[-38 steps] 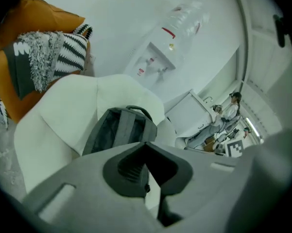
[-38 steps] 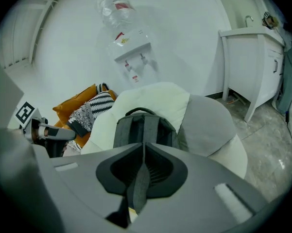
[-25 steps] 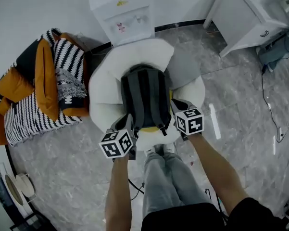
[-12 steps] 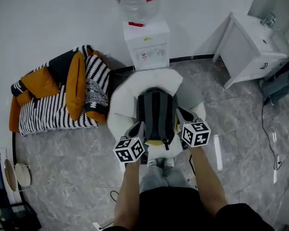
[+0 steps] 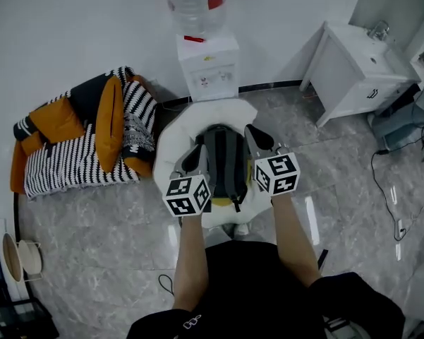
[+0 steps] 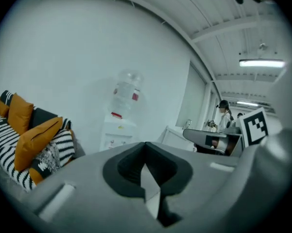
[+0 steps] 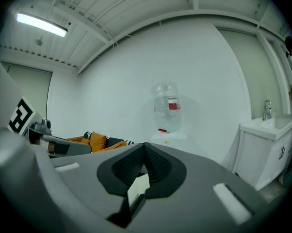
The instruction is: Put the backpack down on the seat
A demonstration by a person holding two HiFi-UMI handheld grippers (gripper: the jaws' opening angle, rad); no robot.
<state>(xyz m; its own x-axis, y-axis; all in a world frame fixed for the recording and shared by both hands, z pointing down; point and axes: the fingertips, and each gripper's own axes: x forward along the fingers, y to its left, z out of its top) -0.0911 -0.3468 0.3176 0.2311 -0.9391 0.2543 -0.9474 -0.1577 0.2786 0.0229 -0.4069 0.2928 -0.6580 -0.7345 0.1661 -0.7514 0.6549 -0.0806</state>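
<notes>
Two grippers are hovering over the seat, both empty. The left gripper (image 5: 192, 162) is showing its jaws pressed fully together with nothing between them, and the right gripper (image 5: 254, 135) is doing the same. The backpack (image 5: 224, 162) is sitting upright on the white seat (image 5: 171, 145), back panel facing the camera, apparently leaning on the seat back, between the two grippers.

Risks, as judgement:
- The pack is standing tall, its lower end near the front edge. If it is slumping forward, it is likely sliding off onto the floor.
- Both grippers are flanking the pack closely, so a careless sideways move is risking a bump that tips it.

Count: two grippers, one backpack, one seat, one water dispenser (image 5: 208, 73) carrying one bottle (image 5: 195, 6), one striped sofa (image 5: 56, 171), two orange cushions (image 5: 109, 122), one white cabinet (image 5: 353, 73).
</notes>
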